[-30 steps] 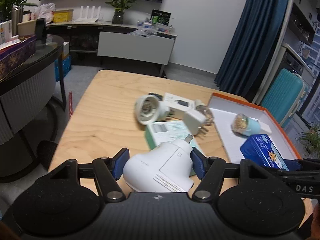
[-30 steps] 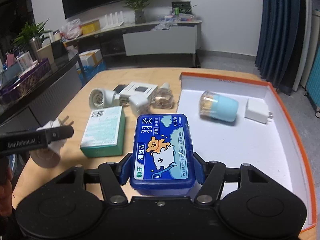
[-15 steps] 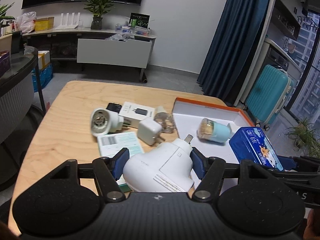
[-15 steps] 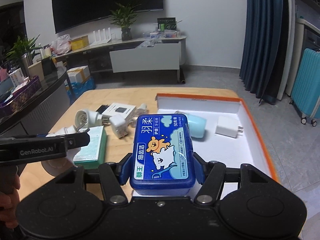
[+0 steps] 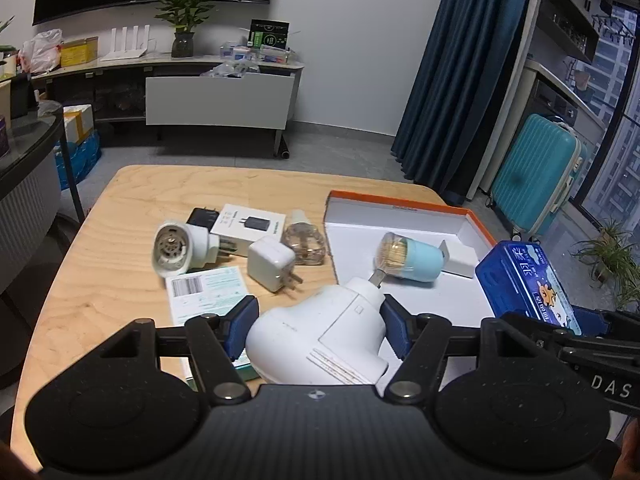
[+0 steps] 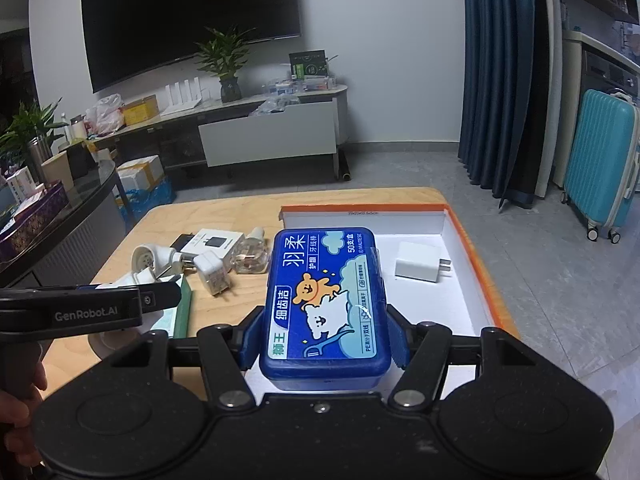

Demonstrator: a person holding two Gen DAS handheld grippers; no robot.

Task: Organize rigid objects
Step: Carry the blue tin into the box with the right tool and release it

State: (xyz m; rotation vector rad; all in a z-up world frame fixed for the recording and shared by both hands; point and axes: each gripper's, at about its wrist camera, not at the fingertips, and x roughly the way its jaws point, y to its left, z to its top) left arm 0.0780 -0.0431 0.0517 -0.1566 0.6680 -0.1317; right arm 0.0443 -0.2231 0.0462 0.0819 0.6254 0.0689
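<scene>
My left gripper (image 5: 318, 326) is shut on a white plug-in device (image 5: 320, 340), held above the wooden table (image 5: 140, 196) near the tray's left edge. My right gripper (image 6: 324, 334) is shut on a blue floss-pick box (image 6: 326, 300), held over the near end of the white tray with an orange rim (image 6: 472, 248). Inside the tray lie a light-blue toothpick jar (image 5: 410, 256) and a white charger (image 6: 420, 266). The blue box (image 5: 528, 284) also shows at the right of the left wrist view.
On the table left of the tray lie a round white plug device (image 5: 176, 246), a white charger box (image 5: 248, 228), a white cube charger (image 5: 272, 262), a clear bottle (image 5: 304, 240) and a green-edged box (image 5: 208, 292). A teal suitcase (image 6: 600, 164) stands on the floor to the right.
Both grippers have risen and drawn back with their objects held; the table and tray look smaller and farther off. The views have swung toward the tray side.
</scene>
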